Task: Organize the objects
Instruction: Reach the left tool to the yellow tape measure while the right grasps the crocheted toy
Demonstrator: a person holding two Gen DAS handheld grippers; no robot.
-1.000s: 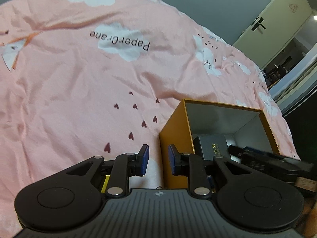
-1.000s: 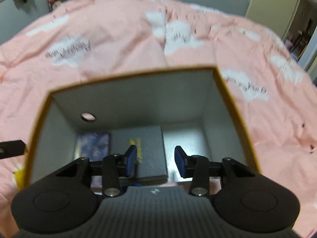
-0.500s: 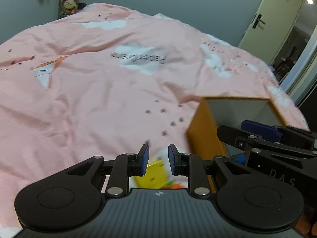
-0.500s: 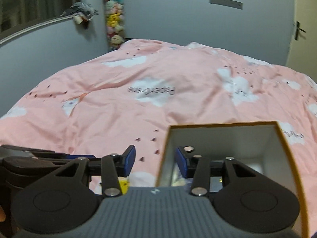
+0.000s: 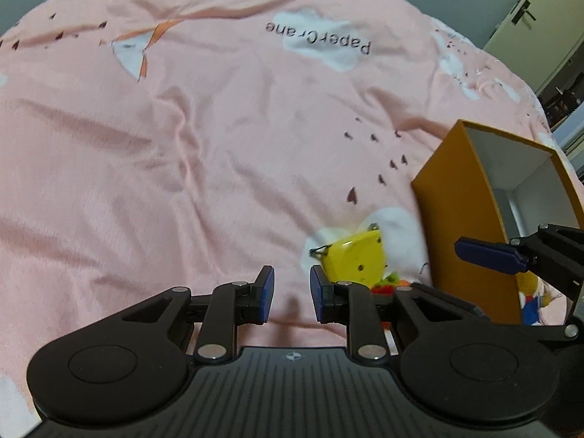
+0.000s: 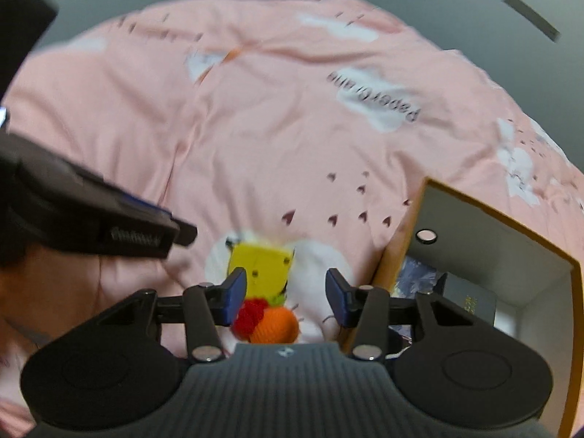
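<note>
Left gripper [image 5: 291, 294]: foreground of left wrist view, jaws released with a narrow gap, nothing between the blue pads, bare pink bedspread [image 5: 182, 146] beneath. Right gripper [image 6: 285, 294]: foreground of right wrist view, jaws released wide, nothing gripped; also seen at 3 o'clock in left wrist view as a dark arm with one blue pad, in front of the box wall. Crocheted red and orange piece [image 6: 268, 321]: directly below the right gripper's open jaws, nearer the left pad, lying on the bed. Yellow flat item [image 6: 261, 268]: just beyond the crocheted piece at 12 o'clock from the right gripper, touching or overlapping it, resting on a white cloud print; in left wrist view at 1 o'clock from the left gripper, small holes in its face, a metal clip at its upper edge. Orange box [image 5: 460, 219]: open-topped, grey inside, just beside the yellow item at 3 o'clock, standing on the bed. Dark box with gold lettering [image 6: 469, 301]: inside the orange box, on its floor. Patterned bluish item [image 6: 416, 273]: inside the orange box, beside the dark box, against the near-left wall; kind not discernible. Bedspread lettering "PaperCrane" [image 5: 317, 36]: far field, upside down on a white cloud. Door [image 5: 540, 18]: far 2 o'clock, pale, dark handle.
</note>
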